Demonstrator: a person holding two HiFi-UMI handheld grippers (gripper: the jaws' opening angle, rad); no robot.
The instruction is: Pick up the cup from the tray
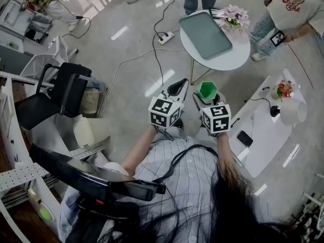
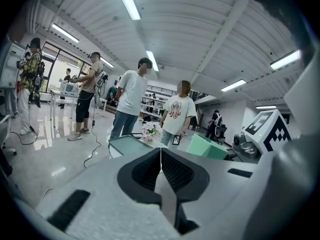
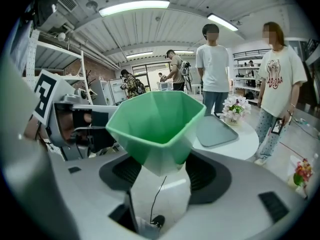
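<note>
Left hand-held gripper (image 2: 160, 154) closed, right (image 3: 165, 166) laden

Glossy grey floor (image 1: 131, 49), round white table (image 1: 238, 55), black chair (image 1: 66, 92), ceiling strip lights (image 2: 129, 1).

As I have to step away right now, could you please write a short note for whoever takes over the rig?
Left tongs: shut, empty.
Right tongs: shut on the green cup, upright in the air, away from the table.
Tray: bare, on the round white table beside the flowers.
Done: cup is off the tray.
Left: nothing of the pick-up.
</note>
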